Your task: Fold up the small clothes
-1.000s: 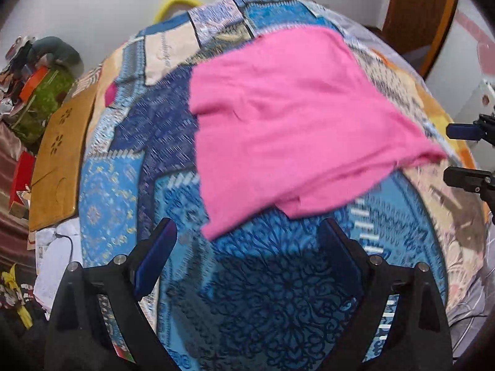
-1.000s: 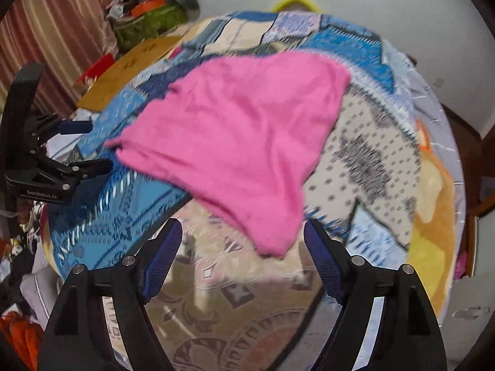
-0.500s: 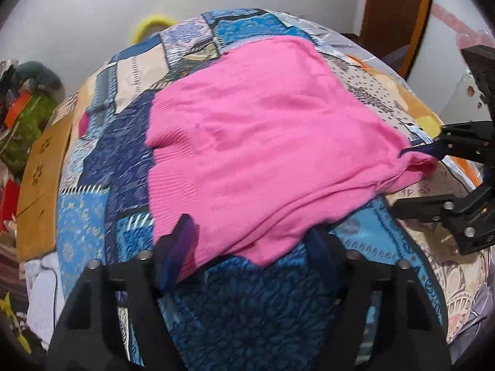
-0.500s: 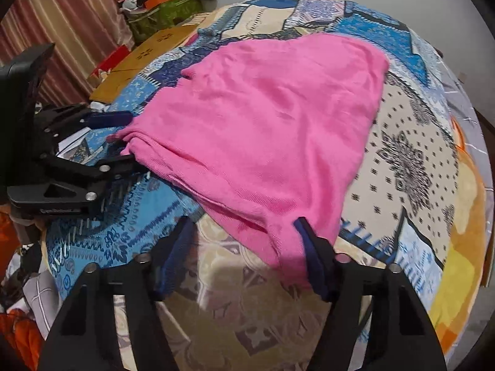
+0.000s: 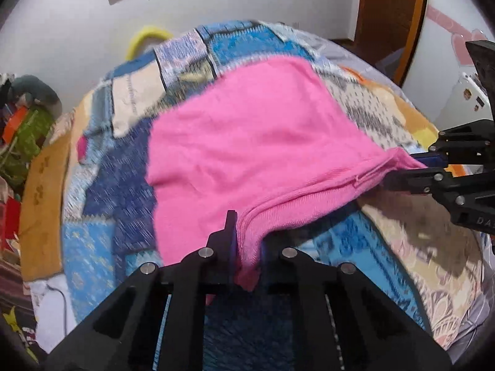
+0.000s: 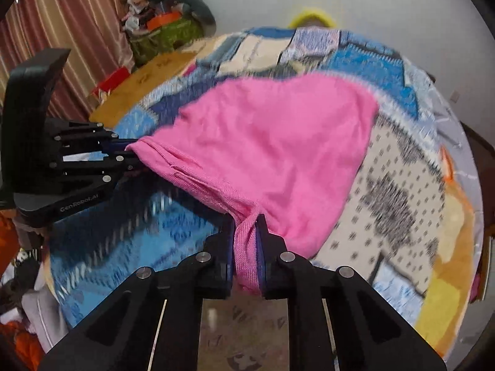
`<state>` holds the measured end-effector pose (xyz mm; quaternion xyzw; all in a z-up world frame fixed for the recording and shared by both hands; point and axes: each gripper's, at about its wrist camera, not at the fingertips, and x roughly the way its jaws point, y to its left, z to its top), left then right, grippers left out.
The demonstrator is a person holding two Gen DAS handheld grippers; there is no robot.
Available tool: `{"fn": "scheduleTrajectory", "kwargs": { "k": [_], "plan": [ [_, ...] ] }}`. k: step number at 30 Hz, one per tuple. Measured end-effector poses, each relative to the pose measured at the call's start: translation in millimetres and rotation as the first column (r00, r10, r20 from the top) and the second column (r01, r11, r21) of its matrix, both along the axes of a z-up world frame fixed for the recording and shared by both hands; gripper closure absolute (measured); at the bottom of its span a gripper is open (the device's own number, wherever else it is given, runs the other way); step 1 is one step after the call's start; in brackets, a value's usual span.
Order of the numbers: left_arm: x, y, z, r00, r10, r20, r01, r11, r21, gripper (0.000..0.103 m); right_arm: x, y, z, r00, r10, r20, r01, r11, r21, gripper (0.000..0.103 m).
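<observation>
Since half a second ago both pairs of fingers have gone from standing wide around the near hem to being clamped on it, and the hem now rises off the bed. The left gripper [image 5: 247, 241] pinches one near corner of the pink knitted garment [image 5: 256, 136] between its blue-padded fingers, while the right gripper [image 6: 244, 247] (its own view shows a bunched fold squeezed between its pads) grips the other corner. Beyond the fingers, the rest of the garment lies spread on the patchwork-patterned blue bedspread [image 5: 102, 191], the hem stretched taut between the grippers.
</observation>
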<state>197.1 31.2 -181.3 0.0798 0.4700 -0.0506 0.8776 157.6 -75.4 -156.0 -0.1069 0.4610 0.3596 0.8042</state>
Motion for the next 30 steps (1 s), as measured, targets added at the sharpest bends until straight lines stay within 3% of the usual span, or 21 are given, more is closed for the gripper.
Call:
{"fn": "scheduleTrajectory", "kwargs": {
  "k": [8, 14, 19, 26, 29, 30],
  "plan": [
    [46.1, 5.8, 59.3, 0.992, 0.011, 0.122, -0.014, 1.0, 0.024, 0.092, 36.4, 9.4, 52.3, 0.99, -0.031, 0.136, 0.029, 0.999, 0.018, 0.093],
    [98.8, 18.9, 76.7, 0.991, 0.038, 0.132, -0.037, 0.999, -0.008, 0.092, 80.6, 14.9, 70.9, 0.983, -0.068, 0.17, 0.064, 0.998, 0.029, 0.093],
    [149.2, 31.5, 65.0, 0.993, 0.06, 0.104, -0.058, 0.998, -0.016, 0.092, 122.1, 29.2, 61.4, 0.982, -0.074, 0.173, 0.076, 0.997, -0.005, 0.093],
    [209.6, 50.2, 21.6, 0.997, 0.071, 0.031, -0.07, 0.997, -0.039, 0.092, 178.7, 39.0, 26.3, 0.988, -0.103, 0.115, 0.108, 0.994, -0.031, 0.093],
    [224.6, 54.2, 3.0, 0.997, 0.08, 0.003, -0.08, 0.996, -0.027, 0.087, 194.4, 42.6, 11.3, 0.989, -0.115, 0.097, 0.12, 0.992, -0.048, 0.092],
    [228.1, 55.5, -1.7, 0.996, 0.088, -0.01, -0.088, 0.996, -0.023, 0.078, 197.6, 43.6, 8.3, 0.988, -0.119, 0.096, 0.124, 0.991, -0.055, 0.092]
  ]
}}
